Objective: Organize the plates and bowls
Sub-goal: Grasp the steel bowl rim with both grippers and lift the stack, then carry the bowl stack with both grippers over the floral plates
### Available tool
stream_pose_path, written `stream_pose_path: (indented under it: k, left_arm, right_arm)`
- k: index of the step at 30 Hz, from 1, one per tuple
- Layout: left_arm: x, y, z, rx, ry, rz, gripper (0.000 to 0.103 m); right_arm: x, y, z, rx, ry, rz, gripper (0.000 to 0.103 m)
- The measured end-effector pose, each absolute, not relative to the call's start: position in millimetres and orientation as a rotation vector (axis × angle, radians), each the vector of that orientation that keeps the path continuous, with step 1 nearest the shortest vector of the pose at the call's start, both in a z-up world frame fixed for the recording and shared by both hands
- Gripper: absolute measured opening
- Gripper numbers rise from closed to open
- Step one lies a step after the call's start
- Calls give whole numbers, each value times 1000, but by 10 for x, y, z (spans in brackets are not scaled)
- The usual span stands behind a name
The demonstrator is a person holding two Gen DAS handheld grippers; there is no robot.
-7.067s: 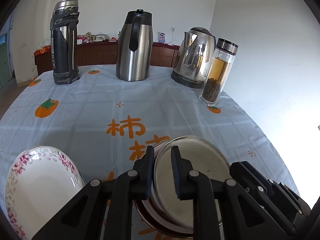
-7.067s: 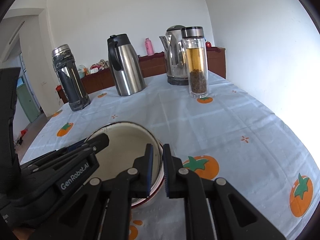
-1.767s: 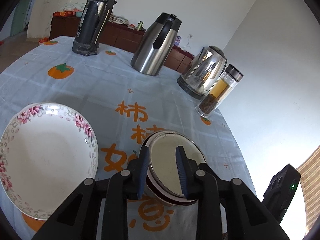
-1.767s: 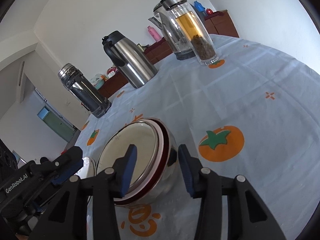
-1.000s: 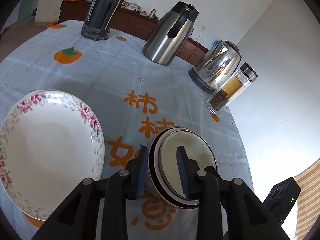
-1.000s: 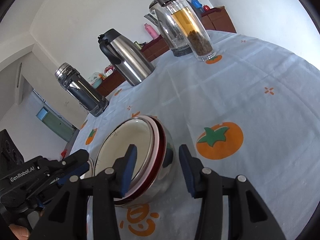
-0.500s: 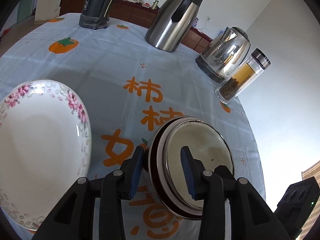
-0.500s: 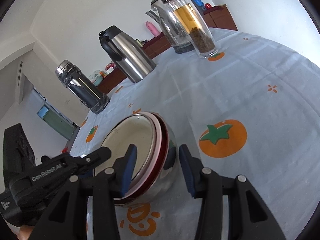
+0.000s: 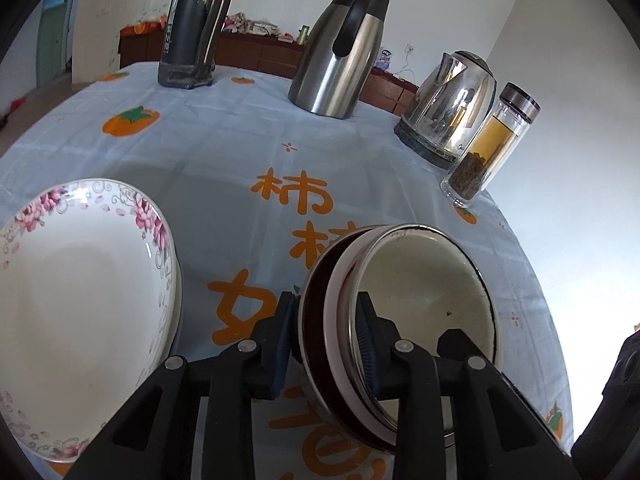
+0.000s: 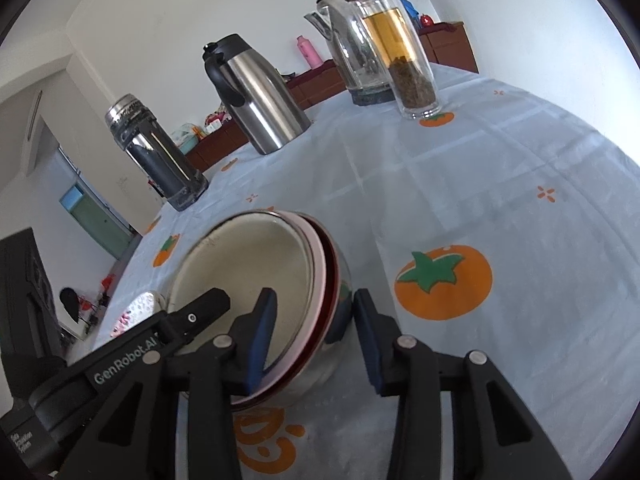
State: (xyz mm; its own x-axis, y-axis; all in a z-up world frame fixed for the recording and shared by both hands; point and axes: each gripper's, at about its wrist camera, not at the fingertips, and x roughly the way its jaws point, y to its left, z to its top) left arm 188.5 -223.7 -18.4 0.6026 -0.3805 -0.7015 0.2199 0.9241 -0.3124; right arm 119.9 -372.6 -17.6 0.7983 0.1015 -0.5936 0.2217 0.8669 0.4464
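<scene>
A stack of nested bowls (image 9: 424, 292), steel innermost with pink and dark red rims around it, stands on the persimmon-print tablecloth. My left gripper (image 9: 326, 334) straddles its near left rim, one pad against the outer wall and one inside; its jaws are closing and both pads touch the rim. My right gripper (image 10: 314, 332) straddles the opposite rim of the bowl stack (image 10: 248, 272). Its jaws are closing too, with small gaps showing at both pads. A white floral plate (image 9: 80, 300) lies to the left of the bowls.
Along the far side stand a dark flask (image 9: 196, 24), a steel carafe (image 9: 340, 52), an electric kettle (image 9: 452, 108) and a glass tea bottle (image 9: 492, 148). The table edge (image 9: 536, 280) curves close on the right. A brown sideboard (image 9: 272, 52) stands behind.
The left gripper has come lower and nearer the bowls, and its jaws have narrowed onto the rim. The right jaws have narrowed around the other rim; that hand barely moved.
</scene>
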Motion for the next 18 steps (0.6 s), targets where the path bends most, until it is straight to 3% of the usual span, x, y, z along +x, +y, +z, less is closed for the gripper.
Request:
stream_pose_path:
  k: [10, 18]
  left_arm:
    - [1742, -2249, -92, -138, 793, -356, 32]
    - [1638, -2241, -25, -121, 763, -371, 32]
  right_arm:
    - [1133, -3761, -183, 529, 649, -89, 24]
    - [1040, -3721, -134, 510, 618, -91, 23]
